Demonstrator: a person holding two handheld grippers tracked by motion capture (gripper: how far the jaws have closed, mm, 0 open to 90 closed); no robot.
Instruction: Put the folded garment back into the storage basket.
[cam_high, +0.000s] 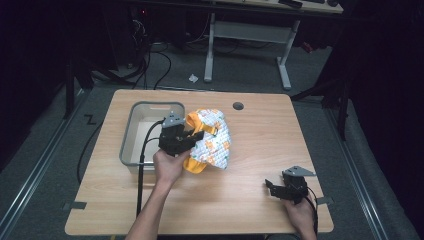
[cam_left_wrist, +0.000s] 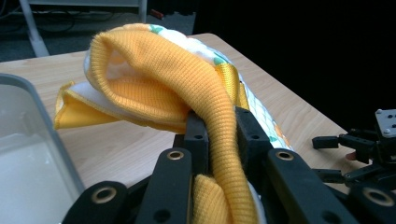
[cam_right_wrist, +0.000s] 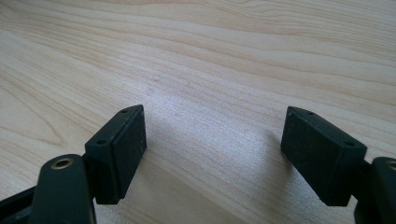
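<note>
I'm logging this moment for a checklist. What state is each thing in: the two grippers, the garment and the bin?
left gripper: shut on the garment's orange ribbed band
right gripper: open, nothing between its jaws
garment: bunched, partly lifted beside the bin
bin: upright, looks empty

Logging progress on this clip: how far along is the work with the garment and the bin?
Done: left gripper is shut on the garment's yellow ribbed cuff. In hand: patterned garment is beside the grey bin, not inside. Left: anything further; right gripper is open over bare table.
</note>
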